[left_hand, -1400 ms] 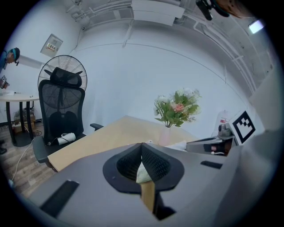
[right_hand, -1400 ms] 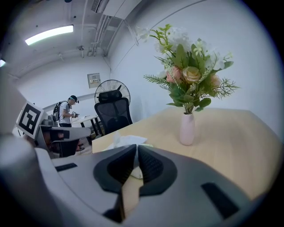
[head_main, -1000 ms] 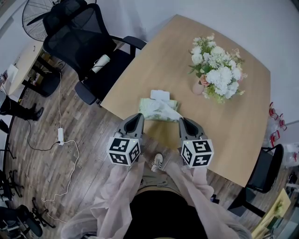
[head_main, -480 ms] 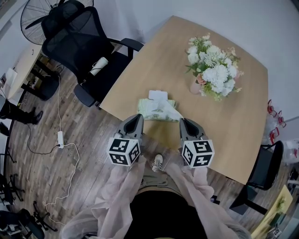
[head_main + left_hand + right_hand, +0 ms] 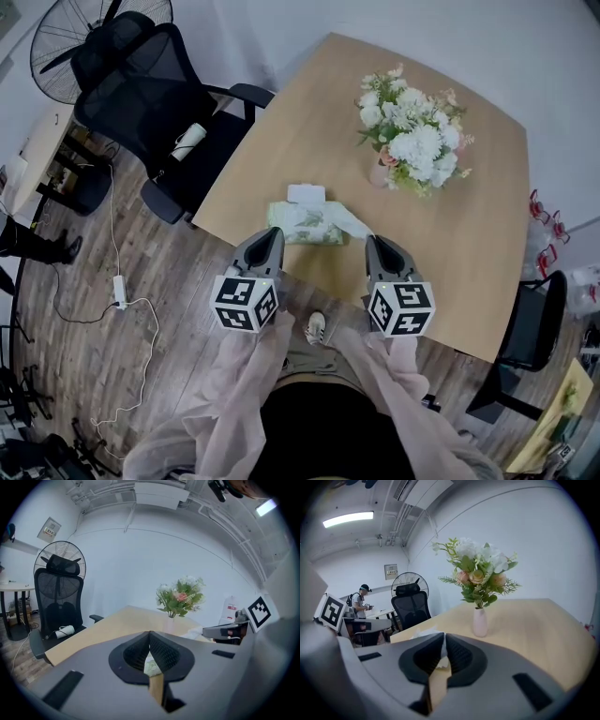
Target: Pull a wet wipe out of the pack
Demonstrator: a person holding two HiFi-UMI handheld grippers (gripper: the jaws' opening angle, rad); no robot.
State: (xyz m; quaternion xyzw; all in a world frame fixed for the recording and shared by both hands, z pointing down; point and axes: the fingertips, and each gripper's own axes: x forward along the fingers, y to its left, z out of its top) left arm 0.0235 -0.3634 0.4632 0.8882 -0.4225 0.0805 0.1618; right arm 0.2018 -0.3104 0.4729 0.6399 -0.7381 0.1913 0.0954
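Head view: the pack (image 5: pixel 305 225) lies by the desk's (image 5: pixel 450 244) near-left edge, its wipe (image 5: pixel 352 221) stretched to the right gripper (image 5: pixel 373 240); left gripper view: the left gripper (image 5: pixel 150 634) is clamped on the pack; right gripper view: jaws pinch the wipe, which may tear if yanked

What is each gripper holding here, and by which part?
Right gripper pinches the wet wipe by its pulled-out end. Left gripper, shut, sits at the pack's near corner; hold unclear.

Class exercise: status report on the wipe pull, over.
Left gripper shut on green-patterned soft wipe pack, at its edge. Right gripper shut on white wet wipe, stretched from pack. Nothing in the way.
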